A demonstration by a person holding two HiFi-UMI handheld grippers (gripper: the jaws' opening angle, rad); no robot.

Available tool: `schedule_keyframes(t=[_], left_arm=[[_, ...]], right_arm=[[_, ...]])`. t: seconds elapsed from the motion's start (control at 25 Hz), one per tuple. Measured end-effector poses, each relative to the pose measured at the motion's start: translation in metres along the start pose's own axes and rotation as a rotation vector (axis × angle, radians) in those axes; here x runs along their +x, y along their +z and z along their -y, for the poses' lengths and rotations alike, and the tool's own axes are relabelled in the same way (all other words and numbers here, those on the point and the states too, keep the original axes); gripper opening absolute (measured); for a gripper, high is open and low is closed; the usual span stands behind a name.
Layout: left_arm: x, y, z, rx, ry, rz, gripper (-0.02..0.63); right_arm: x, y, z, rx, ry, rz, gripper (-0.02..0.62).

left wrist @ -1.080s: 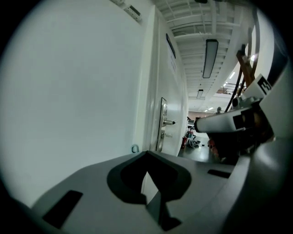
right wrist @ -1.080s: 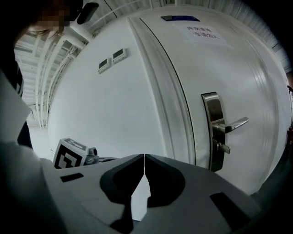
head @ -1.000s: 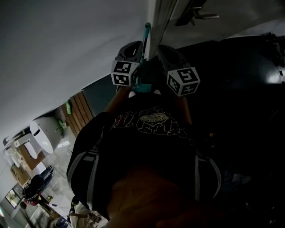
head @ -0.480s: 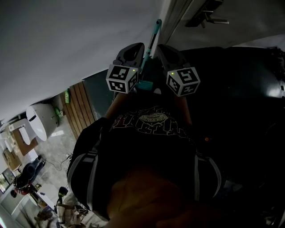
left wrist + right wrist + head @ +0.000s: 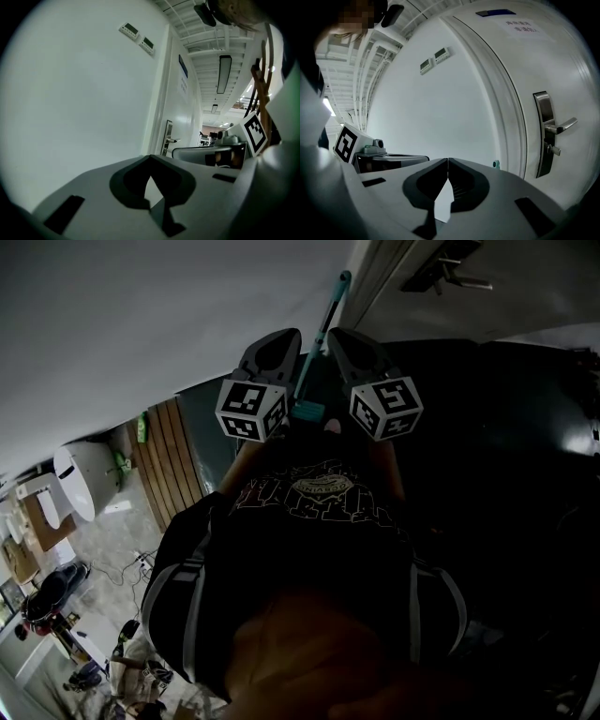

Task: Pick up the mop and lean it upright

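The mop's thin pole [image 5: 317,348] rises between my two grippers in the head view, and its teal tip [image 5: 345,278] rests near the white wall beside the door frame. A teal fitting [image 5: 307,412] on it shows just below the marker cubes. My left gripper [image 5: 284,336] is left of the pole and my right gripper [image 5: 339,336] is right of it. The left gripper [image 5: 150,156] is shut with nothing between its jaws. My right gripper [image 5: 448,159] is shut and empty too, with the teal tip [image 5: 496,164] just beyond its right jaw.
A white door with a metal lever handle [image 5: 553,128] stands right of the mop. Two small wall panels [image 5: 435,60] sit high on the white wall [image 5: 141,315]. Wooden slats [image 5: 169,474] and a white appliance [image 5: 80,479] lie at the lower left.
In the head view the mop's teal tip has shifted up and to the right along the door frame. The left gripper's cube has drifted a little left. Both jaws stay shut.
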State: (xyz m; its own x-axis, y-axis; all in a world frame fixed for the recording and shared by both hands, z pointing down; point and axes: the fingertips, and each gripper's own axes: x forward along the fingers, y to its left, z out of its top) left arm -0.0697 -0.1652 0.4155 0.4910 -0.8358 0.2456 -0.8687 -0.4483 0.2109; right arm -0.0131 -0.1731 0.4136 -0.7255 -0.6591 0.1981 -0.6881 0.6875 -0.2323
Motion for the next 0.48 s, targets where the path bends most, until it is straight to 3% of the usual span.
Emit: schedule_keyframes(t=[0.48], left_arm=[[-0.002, -0.001, 0.013, 0.003, -0.032, 0.009, 0.047]], right_arm=[[-0.013, -0.005, 0.0, -0.011, -0.019, 0.0, 0.018]])
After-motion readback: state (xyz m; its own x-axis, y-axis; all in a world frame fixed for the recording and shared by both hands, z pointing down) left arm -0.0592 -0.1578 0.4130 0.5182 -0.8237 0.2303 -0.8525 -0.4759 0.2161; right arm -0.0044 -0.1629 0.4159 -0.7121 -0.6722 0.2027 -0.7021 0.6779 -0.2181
